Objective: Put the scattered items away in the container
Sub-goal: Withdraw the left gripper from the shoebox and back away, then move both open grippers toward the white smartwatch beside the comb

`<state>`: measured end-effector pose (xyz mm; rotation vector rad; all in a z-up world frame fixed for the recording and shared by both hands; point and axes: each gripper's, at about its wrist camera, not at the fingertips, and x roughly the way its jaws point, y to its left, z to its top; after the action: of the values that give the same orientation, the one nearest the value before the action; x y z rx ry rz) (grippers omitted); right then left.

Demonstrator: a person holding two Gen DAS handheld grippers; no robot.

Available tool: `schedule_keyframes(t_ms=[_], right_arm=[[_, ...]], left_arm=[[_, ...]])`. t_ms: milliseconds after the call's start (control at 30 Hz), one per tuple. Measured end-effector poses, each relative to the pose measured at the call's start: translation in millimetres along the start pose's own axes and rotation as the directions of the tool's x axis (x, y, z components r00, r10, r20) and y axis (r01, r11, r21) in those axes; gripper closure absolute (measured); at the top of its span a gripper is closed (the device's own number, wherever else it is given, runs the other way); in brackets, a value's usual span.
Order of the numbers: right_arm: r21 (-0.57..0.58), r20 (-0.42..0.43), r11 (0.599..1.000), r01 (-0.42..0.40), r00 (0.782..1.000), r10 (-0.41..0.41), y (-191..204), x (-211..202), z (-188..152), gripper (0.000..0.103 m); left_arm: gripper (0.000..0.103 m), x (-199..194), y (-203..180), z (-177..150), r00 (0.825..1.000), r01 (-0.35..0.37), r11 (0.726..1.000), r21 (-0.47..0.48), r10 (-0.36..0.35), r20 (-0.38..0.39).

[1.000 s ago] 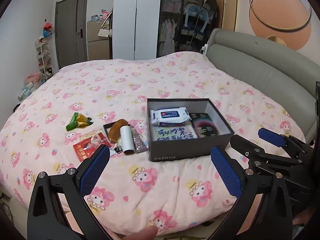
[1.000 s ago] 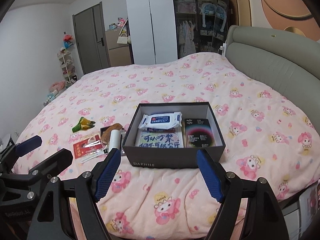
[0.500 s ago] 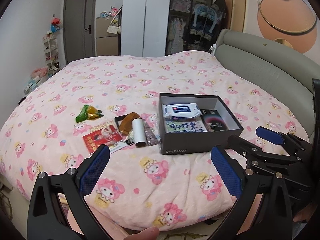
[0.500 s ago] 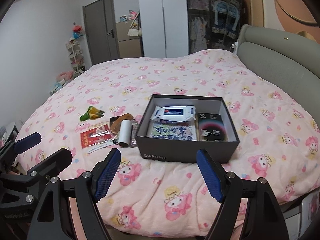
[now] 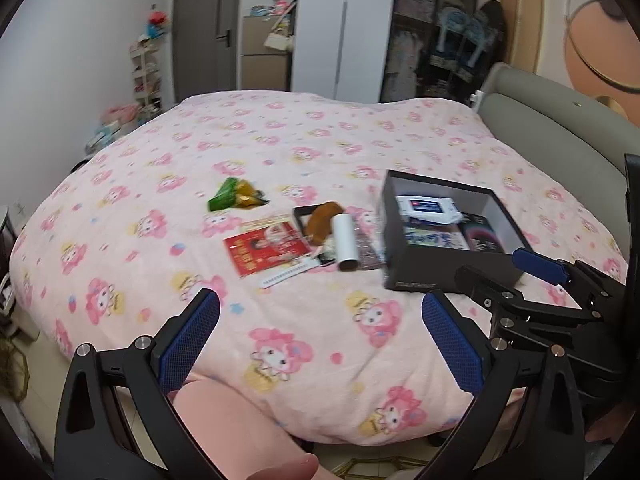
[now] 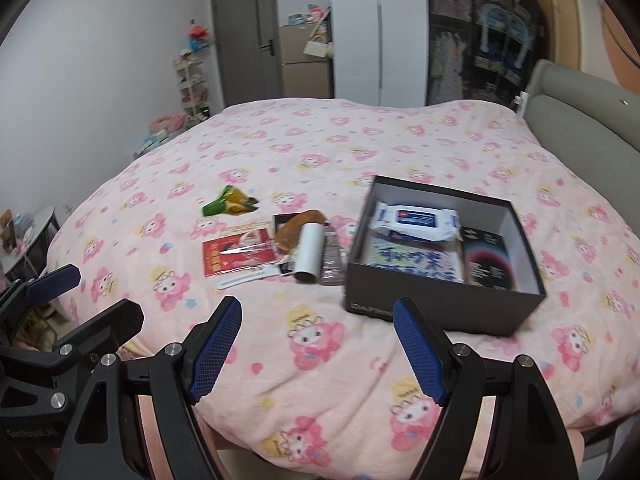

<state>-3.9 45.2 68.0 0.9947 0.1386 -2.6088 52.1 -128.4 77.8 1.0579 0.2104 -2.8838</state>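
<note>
Partly packed: from my left gripper [image 5: 320,336], jaws wide and holding nothing, the dark box [image 5: 424,268] holds a wipes pack [image 5: 426,208] while loose items lie beside it.
From my right gripper [image 6: 318,344], likewise wide and bare, a white roll [image 6: 310,254], red packet [image 6: 236,254] and green wrapper [image 6: 228,202] lie outside on the bedspread [image 6: 320,152].
</note>
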Motion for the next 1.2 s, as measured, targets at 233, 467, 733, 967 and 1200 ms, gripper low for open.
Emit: schedule_keyframes(t_ms=[233, 467, 733, 967, 1200], right_arm=[[-0.057, -0.008, 0.997, -0.051, 0.999, 0.051, 27.5, 27.2, 9.0, 0.027], [-0.083, -0.045, 0.994, -0.065, 0.997, 0.061, 35.1, 70.7, 17.6, 0.027], [-0.078, -0.165, 0.993, -0.091, 0.983, 0.078, 34.2, 149.0, 14.5, 0.027], [-0.003, -0.262, 0.994, -0.109, 0.959, 0.104, 27.6, 208.5, 2.6, 0.031], [-0.07, -0.298, 0.992, -0.103, 0.951, 0.077, 46.0, 256.8, -7.4, 0.066]], left_arm=[[0.001, 19.1, 30.0, -6.2, 0.999, -0.045, 0.997, -0.055, 0.043, -0.031], [0.001, 62.3, 52.5, -11.6, 0.995, -0.07, 0.99, -0.12, 0.061, -0.074], [0.011, 143.2, 80.7, -16.7, 0.99, -0.072, 0.966, -0.249, 0.038, -0.139], [0.022, 219.6, 100.3, -19.2, 0.973, -0.041, 0.935, -0.352, -0.042, -0.225], [0.036, 266.6, 109.0, -23.0, 0.957, -0.011, 0.897, -0.441, -0.118, -0.264]])
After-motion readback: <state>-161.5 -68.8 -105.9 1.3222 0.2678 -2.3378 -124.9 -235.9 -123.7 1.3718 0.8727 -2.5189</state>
